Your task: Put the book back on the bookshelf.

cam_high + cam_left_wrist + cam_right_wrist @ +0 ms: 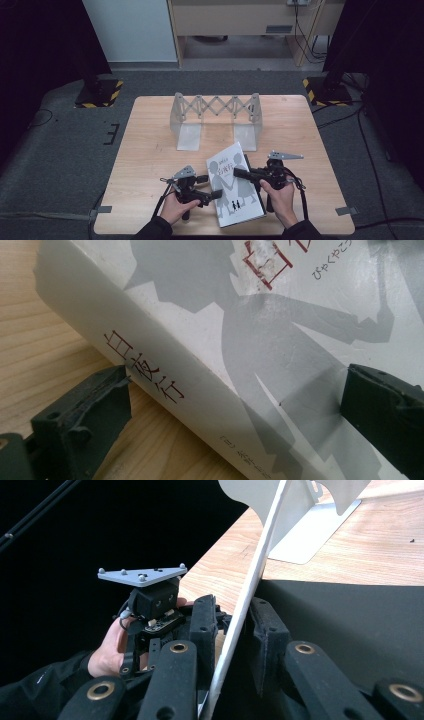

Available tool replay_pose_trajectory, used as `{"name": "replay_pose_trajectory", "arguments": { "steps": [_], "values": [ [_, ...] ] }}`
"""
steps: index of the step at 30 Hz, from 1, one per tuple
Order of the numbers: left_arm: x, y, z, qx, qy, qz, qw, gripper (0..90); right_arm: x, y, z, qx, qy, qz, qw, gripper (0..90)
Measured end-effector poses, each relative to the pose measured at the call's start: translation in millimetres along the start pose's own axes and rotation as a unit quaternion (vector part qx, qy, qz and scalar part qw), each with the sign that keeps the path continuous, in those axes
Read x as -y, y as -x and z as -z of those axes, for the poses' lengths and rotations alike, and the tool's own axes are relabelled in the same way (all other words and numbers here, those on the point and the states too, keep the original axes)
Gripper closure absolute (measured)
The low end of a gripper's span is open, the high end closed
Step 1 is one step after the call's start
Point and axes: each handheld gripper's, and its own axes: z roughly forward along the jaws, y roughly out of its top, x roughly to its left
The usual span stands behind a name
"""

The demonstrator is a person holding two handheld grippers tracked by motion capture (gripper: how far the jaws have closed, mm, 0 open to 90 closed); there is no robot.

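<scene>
A white book (240, 205) with grey silhouettes on its cover lies at the table's near edge, between my two grippers. My left gripper (216, 195) is open. In the left gripper view (235, 410) one jaw stands on the wood beside the spine (150, 375) and the other over the cover (280, 330), neither pressing. My right gripper (239, 174) reaches in from the right and is shut on the thin white front cover (255, 580), which stands on edge between its jaws (235, 630). A black surface (350, 615) shows under that cover.
An extendable metal book rack (216, 107) stands at the back middle of the wooden table (150, 145); its base plate (305, 540) lies just past the book. Beyond the cover, a hand (107, 650) holds the left gripper with its grey plate (142, 574).
</scene>
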Motion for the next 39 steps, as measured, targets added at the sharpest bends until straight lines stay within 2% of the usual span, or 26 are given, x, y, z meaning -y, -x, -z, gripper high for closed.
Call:
{"name": "replay_pose_trajectory", "arguments": {
  "steps": [2, 7, 11, 17, 21, 24, 27, 30, 36, 39],
  "values": [
    [2.5, -0.8, -2.3, 0.012, -0.005, 0.022, 0.9997, 0.0, 0.2, 0.5, 0.5, 0.0, 0.0, -0.001, 1.0, 75.2],
    [3.3, -1.7, -4.2, 0.016, -0.003, 0.027, 0.9995, 0.0, 0.5, 3.9, 1.1, 0.001, 0.0, -0.005, 1.0, 75.1],
    [3.6, -0.6, -3.9, 0.017, 0.001, 0.028, 0.9995, 0.0, 0.5, 1.4, 2.2, 0.005, 0.004, 0.003, 1.0, 75.1],
    [6.7, -1.9, -4.7, 0.042, -0.009, 0.052, 0.9977, 0.0, 0.0, -1.4, 3.0, -0.013, 0.009, 0.019, 0.9997, 75.1],
    [9.3, -5.1, -7.5, 0.051, -0.023, 0.075, 0.9956, 0.0, 1.7, 3.4, -0.6, -0.011, 0.004, 0.007, 0.9999, 74.8],
    [9.2, -4.6, -7.7, 0.047, -0.025, 0.074, 0.9958, 0.0, 2.7, 8.4, -0.8, -0.01, 0.001, -0.004, 0.9999, 74.4],
    [9.2, -4.0, -7.9, 0.044, -0.026, 0.073, 0.996, 0.1, 2.7, 9.2, -0.1, 0.003, -0.005, 0.004, 1.0, 73.7],
    [9.3, -3.2, -8.3, 0.037, -0.023, 0.074, 0.9963, 0.6, 3.0, 10.2, 1.3, 0.025, -0.008, 0.025, 0.9993, 72.4],
    [9.0, -3.0, -8.4, 0.032, -0.024, 0.072, 0.9966, 2.1, 6.9, 16.5, 4.4, 0.067, -0.005, 0.066, 0.9955, 61.0],
    [9.0, -3.1, -8.3, 0.033, -0.024, 0.072, 0.9966, 2.3, 8.8, 17.3, 5.0, 0.075, -0.002, 0.076, 0.9943, 57.2]
  ]
}}
